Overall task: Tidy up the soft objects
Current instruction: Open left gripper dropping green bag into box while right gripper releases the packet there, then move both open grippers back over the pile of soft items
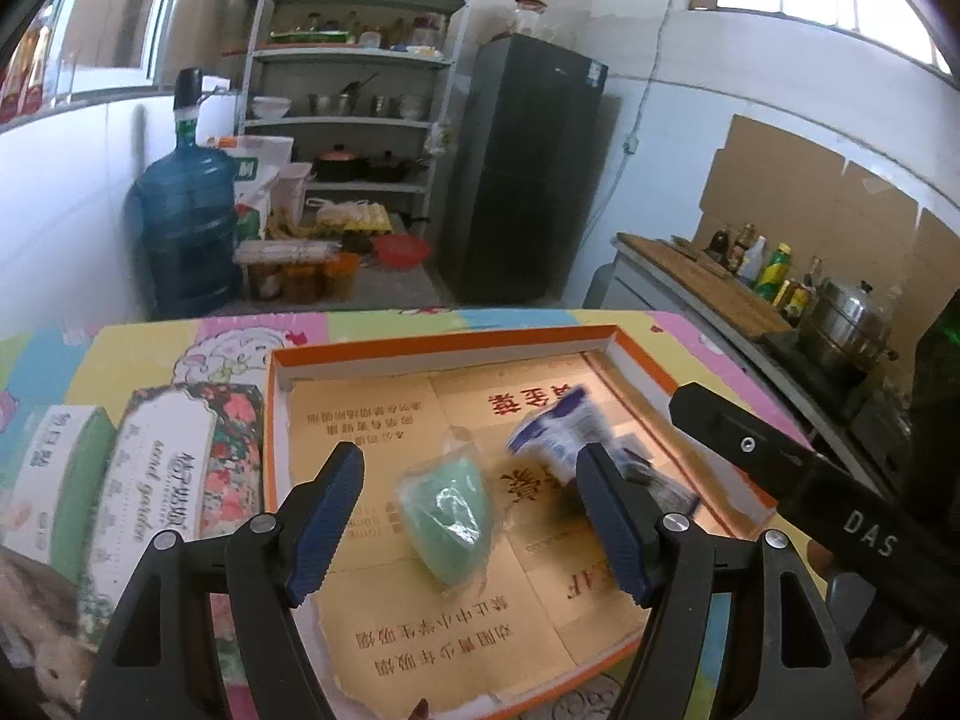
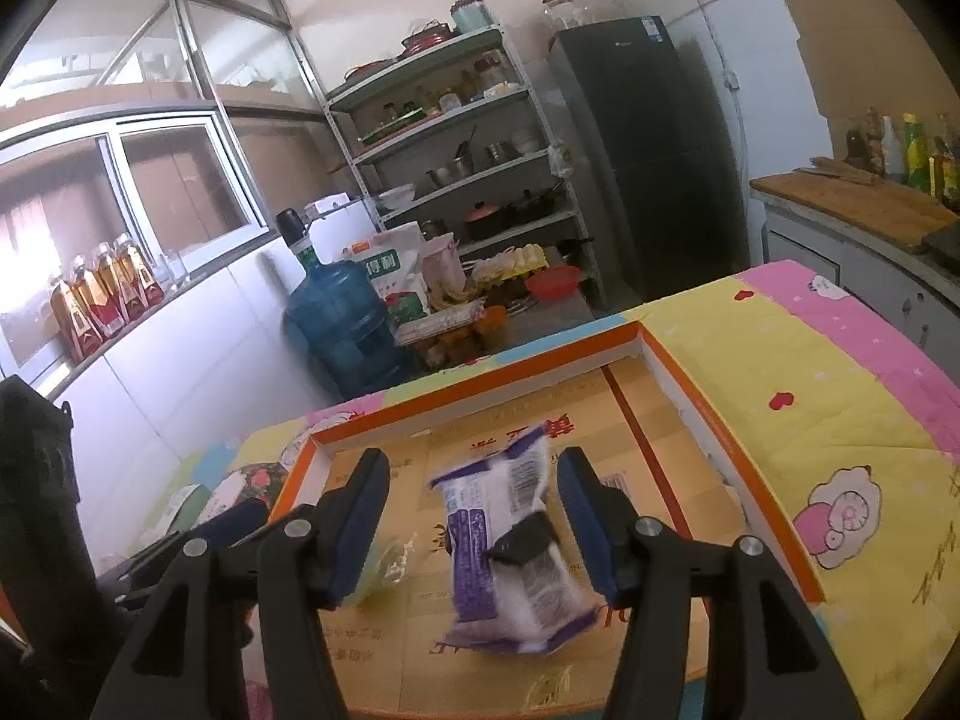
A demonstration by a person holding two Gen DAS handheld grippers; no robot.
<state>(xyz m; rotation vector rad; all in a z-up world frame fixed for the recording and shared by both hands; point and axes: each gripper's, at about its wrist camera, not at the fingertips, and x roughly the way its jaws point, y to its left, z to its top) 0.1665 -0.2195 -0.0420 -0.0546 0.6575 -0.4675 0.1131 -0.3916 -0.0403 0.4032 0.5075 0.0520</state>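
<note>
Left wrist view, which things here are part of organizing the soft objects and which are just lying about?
Part of the job:
green pouch
purple-and-white packet
orange-rimmed tray
left gripper
right gripper

Just lying about:
floral box
water jug
fridge
steel pot

Left gripper [image 1: 471,507] hangs wide open over the orange-rimmed box [image 1: 444,348], green wrapped pouch [image 1: 447,513] between its fingers, blurred purple-and-white packet [image 1: 558,429] just right, floral box [image 1: 180,480] alongside.
</note>
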